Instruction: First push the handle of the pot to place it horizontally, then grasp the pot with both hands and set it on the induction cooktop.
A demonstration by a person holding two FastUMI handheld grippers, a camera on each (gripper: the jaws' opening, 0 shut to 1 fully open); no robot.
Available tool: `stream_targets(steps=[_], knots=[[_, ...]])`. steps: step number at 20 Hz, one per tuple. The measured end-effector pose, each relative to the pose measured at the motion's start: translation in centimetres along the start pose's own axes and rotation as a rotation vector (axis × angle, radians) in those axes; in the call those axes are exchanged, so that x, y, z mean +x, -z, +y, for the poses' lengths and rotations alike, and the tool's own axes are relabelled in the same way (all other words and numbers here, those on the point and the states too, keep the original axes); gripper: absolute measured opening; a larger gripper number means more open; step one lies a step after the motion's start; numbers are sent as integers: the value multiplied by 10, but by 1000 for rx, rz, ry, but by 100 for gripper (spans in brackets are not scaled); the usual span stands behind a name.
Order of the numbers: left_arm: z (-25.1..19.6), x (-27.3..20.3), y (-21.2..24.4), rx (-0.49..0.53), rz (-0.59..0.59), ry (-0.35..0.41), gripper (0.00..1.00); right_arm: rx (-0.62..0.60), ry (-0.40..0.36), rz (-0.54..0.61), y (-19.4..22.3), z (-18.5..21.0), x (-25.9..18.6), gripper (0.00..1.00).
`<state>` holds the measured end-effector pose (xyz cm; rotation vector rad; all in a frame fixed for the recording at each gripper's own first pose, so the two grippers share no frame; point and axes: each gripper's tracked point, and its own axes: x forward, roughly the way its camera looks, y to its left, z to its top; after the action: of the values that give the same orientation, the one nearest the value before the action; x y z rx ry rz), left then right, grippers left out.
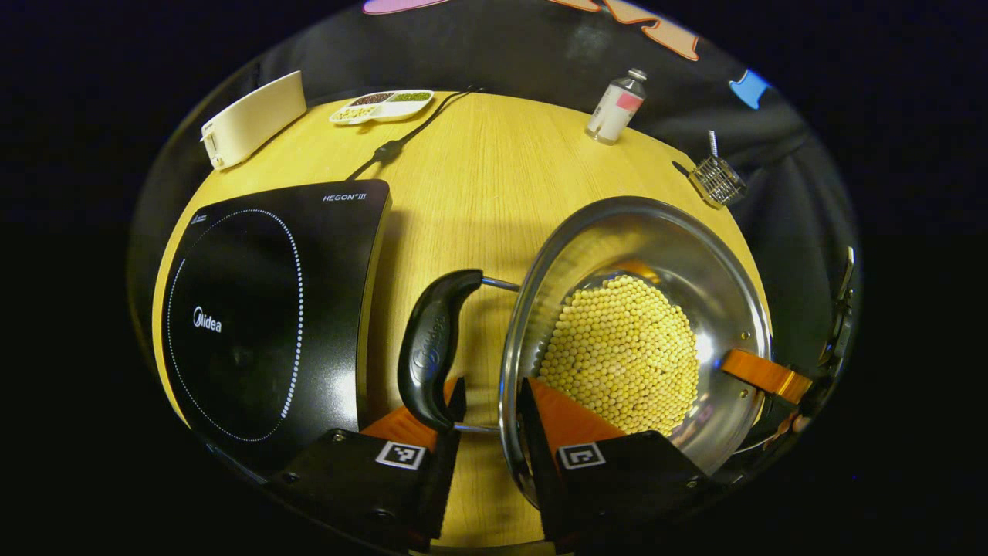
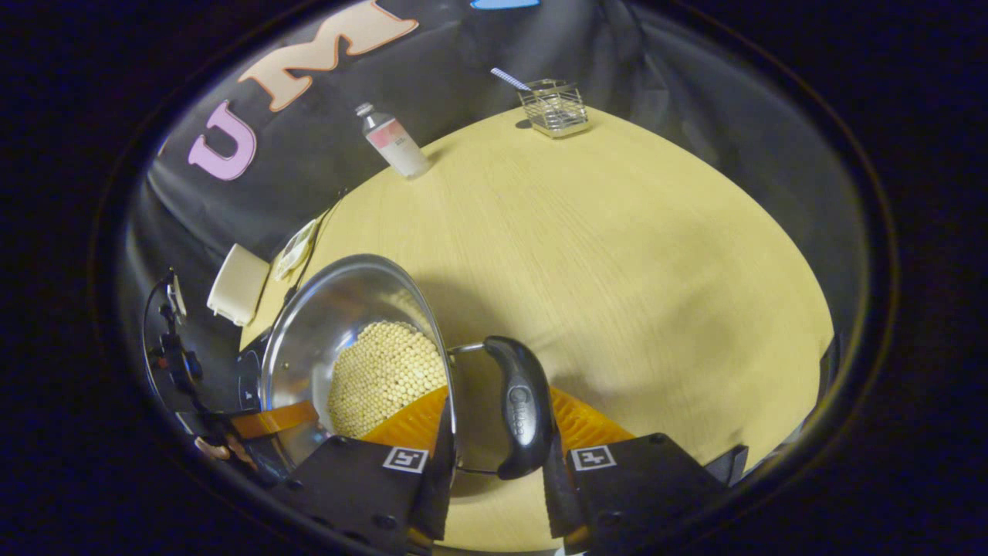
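Reading "Midea" and "HEGON III", induction cooktop (image 1: 270, 309) beside pot (image 1: 695, 255).

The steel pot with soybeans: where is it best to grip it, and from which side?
Grip the steel pot at its two black side handles, one gripper from each side. They lie horizontal and clear of the rim, and the pot is loaded with soybeans.
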<state>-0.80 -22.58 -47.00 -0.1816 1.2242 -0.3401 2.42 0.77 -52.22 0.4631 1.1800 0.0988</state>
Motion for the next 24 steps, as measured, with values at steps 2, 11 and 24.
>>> stream_targets(steps=[2,11,24], knots=[[3,-1,-2,14,-9,-41,19,-3,-7,3,4,2,-2,48],[4,-8,0,110,-80,-29,17,-27,-37,-77,-7,7,-11,52],[46,-61,-46,48,-215,-79,16,-116,-142,-165,-47,89,-35,47]])
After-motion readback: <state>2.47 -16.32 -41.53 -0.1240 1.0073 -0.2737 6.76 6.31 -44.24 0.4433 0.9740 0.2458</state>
